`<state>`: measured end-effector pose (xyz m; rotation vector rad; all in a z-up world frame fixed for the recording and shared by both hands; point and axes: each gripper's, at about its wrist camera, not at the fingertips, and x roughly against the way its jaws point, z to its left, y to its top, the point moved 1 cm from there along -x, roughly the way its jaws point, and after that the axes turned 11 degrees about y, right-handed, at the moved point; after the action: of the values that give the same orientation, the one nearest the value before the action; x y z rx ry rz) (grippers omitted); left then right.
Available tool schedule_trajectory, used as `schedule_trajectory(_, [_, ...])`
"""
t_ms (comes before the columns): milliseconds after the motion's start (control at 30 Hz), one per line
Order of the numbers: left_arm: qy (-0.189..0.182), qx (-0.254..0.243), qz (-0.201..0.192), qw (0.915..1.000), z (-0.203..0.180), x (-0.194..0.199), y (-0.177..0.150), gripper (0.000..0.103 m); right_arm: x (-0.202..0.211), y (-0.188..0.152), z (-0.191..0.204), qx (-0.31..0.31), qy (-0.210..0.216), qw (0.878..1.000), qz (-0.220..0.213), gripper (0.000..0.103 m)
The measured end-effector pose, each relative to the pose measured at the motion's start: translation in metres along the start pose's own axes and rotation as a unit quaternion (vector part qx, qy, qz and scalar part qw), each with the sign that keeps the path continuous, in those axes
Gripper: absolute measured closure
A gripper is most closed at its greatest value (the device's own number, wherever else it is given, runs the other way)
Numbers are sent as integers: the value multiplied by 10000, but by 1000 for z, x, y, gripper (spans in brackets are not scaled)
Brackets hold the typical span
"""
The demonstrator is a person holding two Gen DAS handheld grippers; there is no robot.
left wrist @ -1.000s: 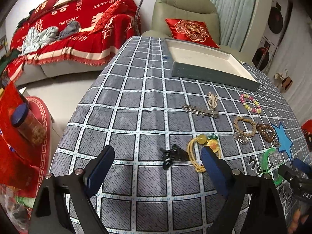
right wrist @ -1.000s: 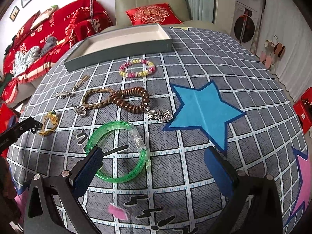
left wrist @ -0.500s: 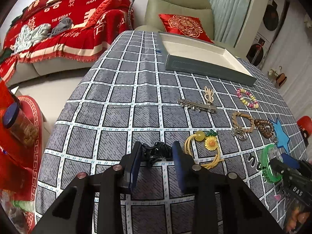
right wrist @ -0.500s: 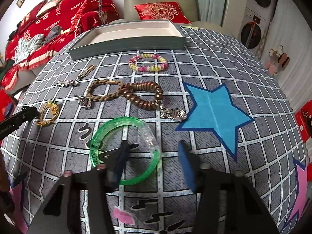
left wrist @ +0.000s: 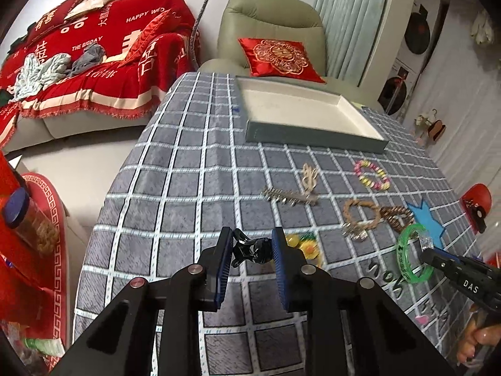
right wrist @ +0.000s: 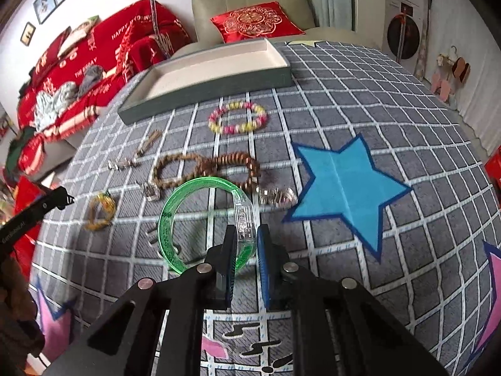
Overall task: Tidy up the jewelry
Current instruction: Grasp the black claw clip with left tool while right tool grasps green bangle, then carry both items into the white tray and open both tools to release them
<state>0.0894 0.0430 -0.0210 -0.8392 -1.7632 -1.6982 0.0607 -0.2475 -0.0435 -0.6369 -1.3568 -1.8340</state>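
Left gripper (left wrist: 252, 247) clamped on black hair clip (left wrist: 250, 248), clip pinched between the blue pads (left wrist: 223, 264) and raised just above the checked tablecloth (left wrist: 175, 188). Right gripper (right wrist: 245, 247) closed on green bangle (right wrist: 200, 219), gripping it at the clear section, bangle tilted up off the cloth. Same bangle seen from left wrist view (left wrist: 410, 252), hanging from the right tool's tip.

Grey tray (right wrist: 206, 92) with white inside at far edge of table, sitting flat, nothing visible in it. Pink-yellow bead bracelet (right wrist: 238, 117) just in front of tray. Two brown bracelets, braided tan one (right wrist: 170, 172) and dark beaded one (right wrist: 238, 164), touching each other mid-table. Silver charm (right wrist: 277, 195) beside the dark one, near blue star patch (right wrist: 344, 181). Smaller silver piece (right wrist: 150, 189) by the tan bracelet. Silver barrette (left wrist: 289, 195) and pale hairpin (left wrist: 310, 175) touching, left of the bracelets. Yellow cord with sunflower charm (left wrist: 305, 244) just beside the left tool's right finger. Red cushion (left wrist: 278, 56) on green armchair (left wrist: 272, 22) behind table; red blanket (left wrist: 94, 50) on sofa at left.
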Motion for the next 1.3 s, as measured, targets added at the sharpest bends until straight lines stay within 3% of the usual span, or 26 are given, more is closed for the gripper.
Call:
schedule_trajectory(300, [-402,-135,-281,9987,-23,14,74,61,5,78,1,98,387,9991,-170,89])
schedule_trajectory(433, [-362,-296,-522,9975,-40,11,114,61,-2,126,5,236,420,9985,-265,89])
schedule_trajectory(700, [-435,-222,-446,9978,-63,-38,190,61,-43,210,2,265,377,9987,-233,89])
schedule_trajectory(767, [-277,-284,-485,9980,-71,-54,200,61,-62,226,-2,210,337,9991,-145,89])
schedule_trajectory(1000, [3,-574,-220,9981,-92,-127,218,61,-128,251,-22,-33,146,9998,157,89])
schedule_trajectory(1300, [254,-672,369,9967,-100,-196,202,61,-180,248,-40,-188,-44,9985,511,89])
